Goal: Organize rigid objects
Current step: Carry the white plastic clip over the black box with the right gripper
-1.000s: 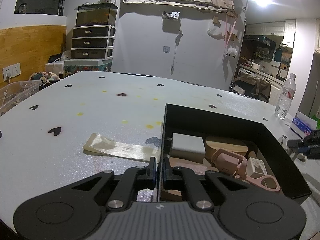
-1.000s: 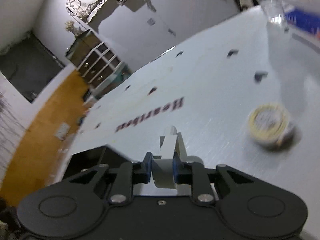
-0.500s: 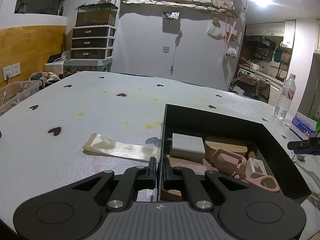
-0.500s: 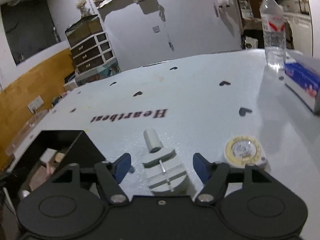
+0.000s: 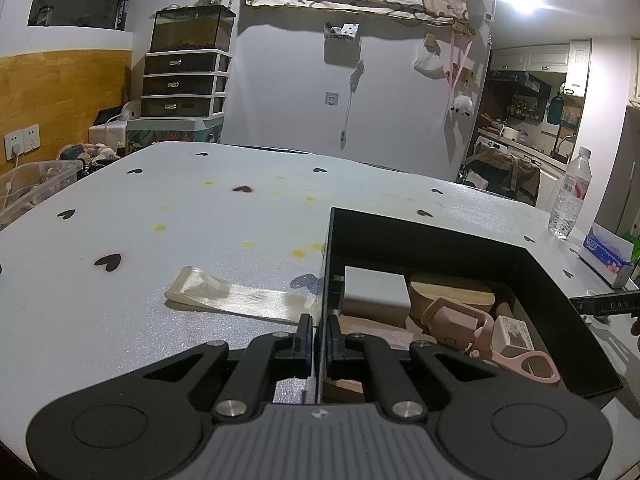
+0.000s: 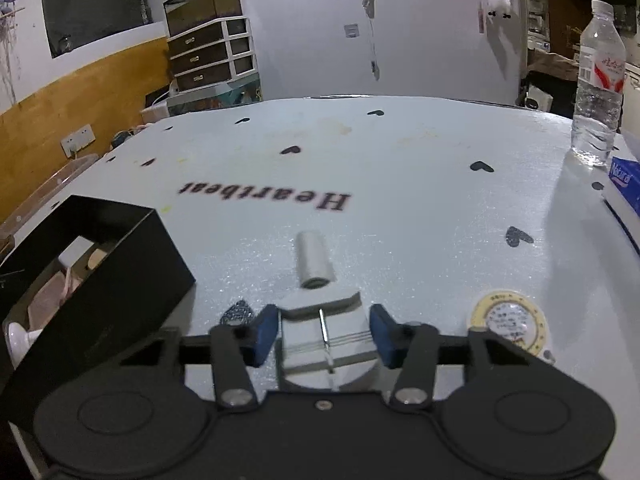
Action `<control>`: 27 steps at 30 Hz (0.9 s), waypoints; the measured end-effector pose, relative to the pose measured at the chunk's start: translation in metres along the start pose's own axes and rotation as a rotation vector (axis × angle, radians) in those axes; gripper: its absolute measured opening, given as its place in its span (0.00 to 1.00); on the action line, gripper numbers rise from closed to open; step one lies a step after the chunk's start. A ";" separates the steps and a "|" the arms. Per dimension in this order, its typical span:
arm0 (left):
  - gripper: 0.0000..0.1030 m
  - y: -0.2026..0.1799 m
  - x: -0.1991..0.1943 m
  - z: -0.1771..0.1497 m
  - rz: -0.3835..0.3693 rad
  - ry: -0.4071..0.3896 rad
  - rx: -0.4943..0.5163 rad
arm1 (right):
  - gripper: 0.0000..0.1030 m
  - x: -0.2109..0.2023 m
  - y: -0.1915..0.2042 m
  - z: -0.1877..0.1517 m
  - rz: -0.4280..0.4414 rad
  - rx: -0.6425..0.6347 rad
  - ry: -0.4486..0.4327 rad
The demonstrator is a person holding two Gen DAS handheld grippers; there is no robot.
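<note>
The left gripper (image 5: pixel 319 334) pinched the near wall of the black box (image 5: pixel 448 240). The right gripper (image 6: pixel 324 334) was closing, its jaws still apart around the grey tool (image 6: pixel 320 328), pads not pressing; a tape roll (image 6: pixel 508 326) lay just right of them.

tablecloth (image 6: pixel 400 208) — "Heartbeat" in dark serif letters, upside down from the right wrist | blue tissue box (image 6: pixel 624 184) — "Natural" in white on its side | water bottle (image 6: pixel 599 80) — red-and-white label, print too small to read | tape roll (image 6: pixel 507 322) — printing on its face, illegible
</note>
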State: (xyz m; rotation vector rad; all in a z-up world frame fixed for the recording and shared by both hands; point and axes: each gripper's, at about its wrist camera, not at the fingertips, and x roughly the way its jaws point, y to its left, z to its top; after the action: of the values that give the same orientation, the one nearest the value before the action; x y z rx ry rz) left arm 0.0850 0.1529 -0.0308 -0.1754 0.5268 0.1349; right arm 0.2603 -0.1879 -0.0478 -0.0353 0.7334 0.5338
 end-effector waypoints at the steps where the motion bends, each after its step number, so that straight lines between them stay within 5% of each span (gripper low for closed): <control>1: 0.06 0.000 0.000 0.000 0.000 0.000 0.000 | 0.47 -0.002 0.001 0.000 -0.004 -0.001 -0.001; 13: 0.06 -0.003 0.001 0.001 -0.006 -0.002 -0.001 | 0.45 -0.056 0.059 0.045 0.190 -0.151 -0.169; 27: 0.06 0.000 -0.001 0.001 -0.019 -0.008 -0.008 | 0.45 -0.079 0.109 0.077 0.265 -0.232 -0.279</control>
State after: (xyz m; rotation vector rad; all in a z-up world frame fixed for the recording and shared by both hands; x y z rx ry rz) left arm 0.0851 0.1532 -0.0292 -0.1876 0.5169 0.1192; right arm 0.2083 -0.1124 0.0771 -0.0790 0.4021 0.8571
